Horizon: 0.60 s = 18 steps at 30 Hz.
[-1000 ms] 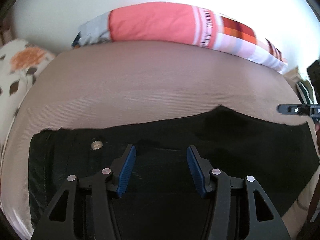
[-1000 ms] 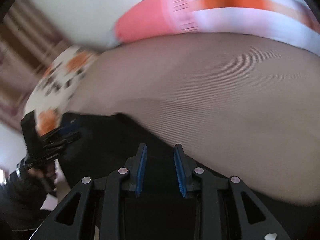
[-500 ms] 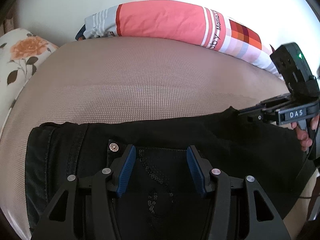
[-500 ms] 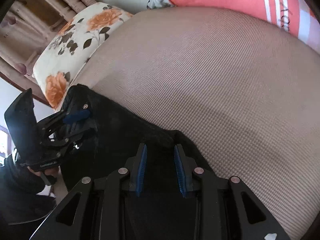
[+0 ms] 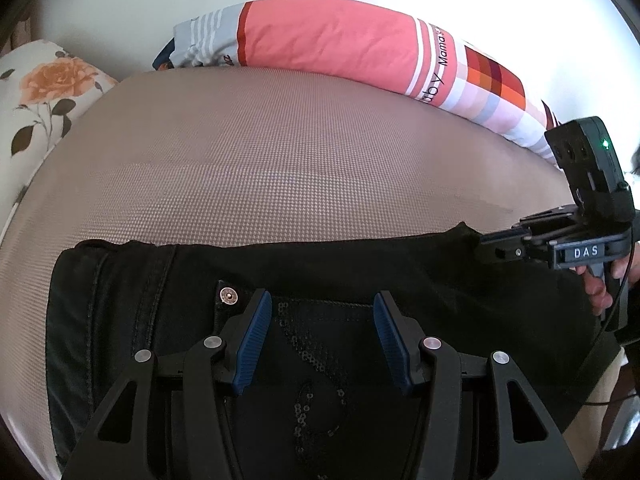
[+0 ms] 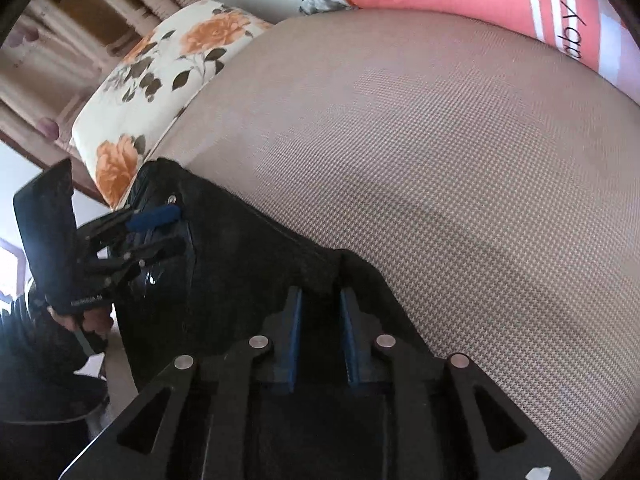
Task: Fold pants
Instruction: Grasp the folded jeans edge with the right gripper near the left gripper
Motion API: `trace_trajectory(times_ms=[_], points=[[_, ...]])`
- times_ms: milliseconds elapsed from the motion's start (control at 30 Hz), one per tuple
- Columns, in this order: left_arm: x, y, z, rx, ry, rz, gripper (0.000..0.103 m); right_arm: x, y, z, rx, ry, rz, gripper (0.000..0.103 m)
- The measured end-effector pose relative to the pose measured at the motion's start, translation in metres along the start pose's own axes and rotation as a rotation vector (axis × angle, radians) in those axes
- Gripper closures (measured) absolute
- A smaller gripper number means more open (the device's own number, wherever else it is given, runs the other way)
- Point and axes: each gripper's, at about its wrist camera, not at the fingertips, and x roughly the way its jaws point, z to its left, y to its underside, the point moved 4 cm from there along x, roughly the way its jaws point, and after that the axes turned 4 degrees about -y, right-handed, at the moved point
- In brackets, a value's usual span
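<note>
Black jeans (image 5: 360, 272) with a sequin pattern and a metal button (image 5: 229, 294) lie folded along the near edge of the bed. My left gripper (image 5: 321, 300) stands open low over the waistband end, its blue pads apart with the sequinned fabric beneath them. In the right wrist view the left gripper (image 6: 172, 232) shows at the far left end of the jeans (image 6: 240, 260). My right gripper (image 6: 321, 300) is at the other end, its jaws closing around a raised ridge of black fabric at the pants' back edge. From the left wrist camera, the right gripper (image 5: 490, 246) touches that edge.
The bed has a beige mesh cover (image 5: 280, 160). A pink striped bolster (image 5: 328, 36) lies along the wall behind it. A floral pillow (image 5: 44, 92) sits at the left end, with curtains (image 6: 60, 40) beyond. A person's hand (image 5: 596, 292) holds the right gripper.
The right gripper swung in and down to the pants' right-hand edge, and its jaws narrowed around the fabric. The left gripper stayed almost in place, still open.
</note>
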Motion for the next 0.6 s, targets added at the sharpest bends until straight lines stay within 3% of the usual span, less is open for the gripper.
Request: trace_trajectory(times_ms=[233, 300, 333, 433, 600], points=[[0.002, 0.001, -0.004, 0.036, -0.026, 0.001, 0.049, 0.006, -0.003, 0.003, -0.062, -0.010, 0.040, 0.080], [0.002, 0.001, -0.004, 0.040, -0.033, -0.001, 0.049, 0.004, -0.006, 0.001, -0.026, -0.019, 0.010, 0.084], [0.001, 0.002, -0.004, 0.038, -0.031, 0.000, 0.049, 0.002, -0.007, 0.002, -0.019, -0.020, -0.004, 0.093], [0.000, 0.000, -0.002, 0.015, -0.018, -0.003, 0.049, -0.015, -0.011, 0.009, -0.029, 0.006, -0.105, 0.096], [0.003, -0.002, -0.002, 0.021, -0.030, -0.006, 0.049, 0.000, -0.013, -0.003, -0.019, 0.110, -0.101, 0.098]])
